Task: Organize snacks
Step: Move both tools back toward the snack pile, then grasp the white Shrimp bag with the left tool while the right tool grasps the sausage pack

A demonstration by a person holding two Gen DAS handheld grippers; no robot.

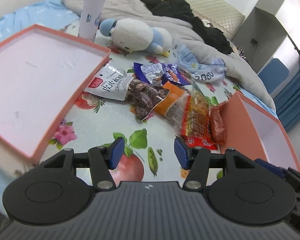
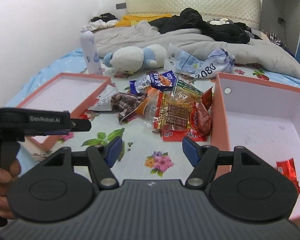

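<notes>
L tongs (image 1: 147, 153): spread, nothing between, over floral-print vinyl surface (image 1: 102, 124).
R tongs (image 2: 152, 152): spread, empty.
Snacks: heap of crinkly foil and plastic snack packets (image 2: 170, 104) lies btwn shallow pink cardboard lid (image 2: 70, 92) and deep pink cardboard box (image 2: 260, 110).
Risk: packets overlap; pinching one prob. drags neighbours or slips.

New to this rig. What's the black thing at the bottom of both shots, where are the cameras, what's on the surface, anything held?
No robot: a person carries two tools. The left hand-held gripper and right hand-held gripper each bear a fisheye camera looking along blue-padded fingers, one picture each. Both are open and hold nothing. On the floral cloth lies a pile of snack packets between a shallow pink cardboard lid and a deeper pink cardboard box, which holds one red packet. Behind sit a white and blue plush toy and a white bottle.
</notes>
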